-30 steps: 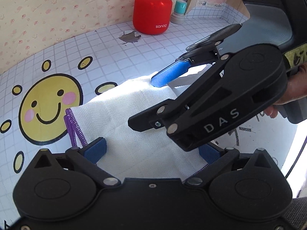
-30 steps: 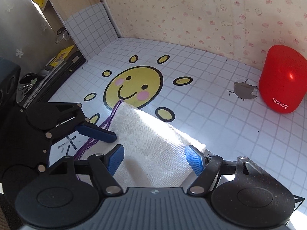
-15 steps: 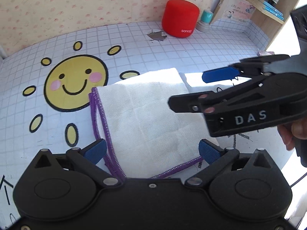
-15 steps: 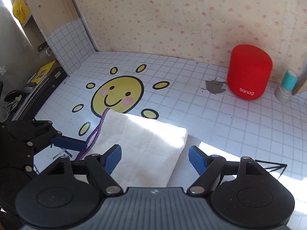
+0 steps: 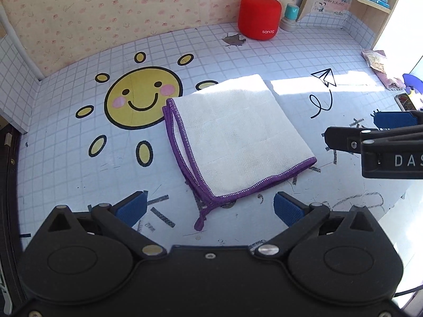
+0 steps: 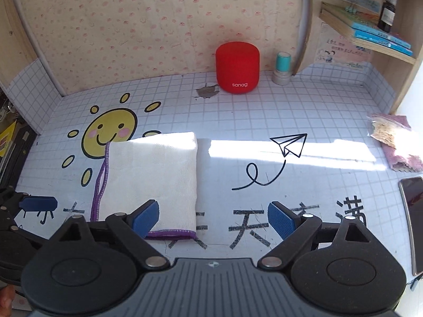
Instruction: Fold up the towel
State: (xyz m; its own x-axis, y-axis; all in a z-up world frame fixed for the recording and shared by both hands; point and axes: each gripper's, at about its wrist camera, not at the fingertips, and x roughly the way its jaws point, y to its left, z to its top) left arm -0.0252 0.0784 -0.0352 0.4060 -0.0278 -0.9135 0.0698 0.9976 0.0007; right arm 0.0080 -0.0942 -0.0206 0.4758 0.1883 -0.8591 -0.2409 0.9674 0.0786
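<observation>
1. One towel, white with a purple stitched hem, lies folded into a flat square on the worktop, its far-left corner overlapping the edge of the yellow sun drawing.
2. Two hemmed edges meet at the towel's near corner, where a short purple thread tail trails onto the worktop; the far and right sides are plain folds.
3. My left gripper hovers just short of that near corner, its jaws spread apart with nothing between the blue pads, and no pad touches the cloth.
4. My right gripper hangs over the towel's near right corner, its jaws opening wide; the left blue pad sits in front of the cloth in that view, but I cannot see either pad pressing on it.
5. In the left wrist view, my right gripper shows at the right edge, well clear of the towel's right fold.
6. Right of the towel, a paper-plane doodle with a looping trail is drawn on the worktop, crossed by a bright band of sunlight.
7. At the back wall stands a red cylindrical speaker, with a small teal-capped stamp just beside it.
8. Far right, a pink cloth and a phone lie near the worktop's edge.
</observation>
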